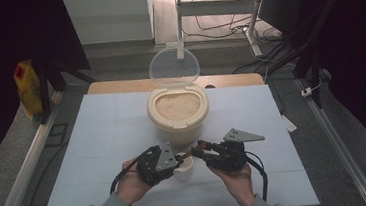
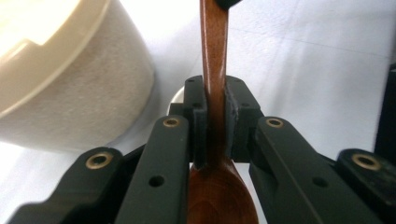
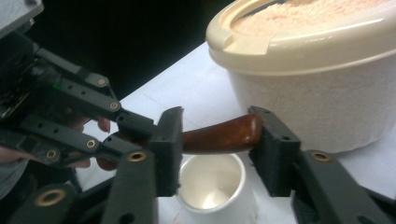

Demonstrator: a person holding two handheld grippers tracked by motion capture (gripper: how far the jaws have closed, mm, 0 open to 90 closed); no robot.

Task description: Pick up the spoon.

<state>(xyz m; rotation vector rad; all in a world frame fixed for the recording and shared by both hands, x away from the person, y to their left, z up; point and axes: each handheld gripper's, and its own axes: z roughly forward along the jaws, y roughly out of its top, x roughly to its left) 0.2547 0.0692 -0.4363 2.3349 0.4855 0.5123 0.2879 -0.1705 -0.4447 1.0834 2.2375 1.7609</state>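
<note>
- Wooden spoon, reddish-brown with a glossy finish: narrow handle widening into a rounded bowl at the near end in the left gripper view; held level above the table between both grippers.
- Left gripper: jaws clenched on the spoon's neck, just above the bowl.
- Right gripper: jaws spread, one on each side of the handle's rounded tip; contact with the tip cannot be confirmed.
- Small white cup: upright directly beneath the handle, interior bare.
- Pale blue table mat: carries the cup and container.
- Cream round plastic container: stands just beyond the cup, filled with pale grain; clear hinged lid raised upright behind it.
</note>
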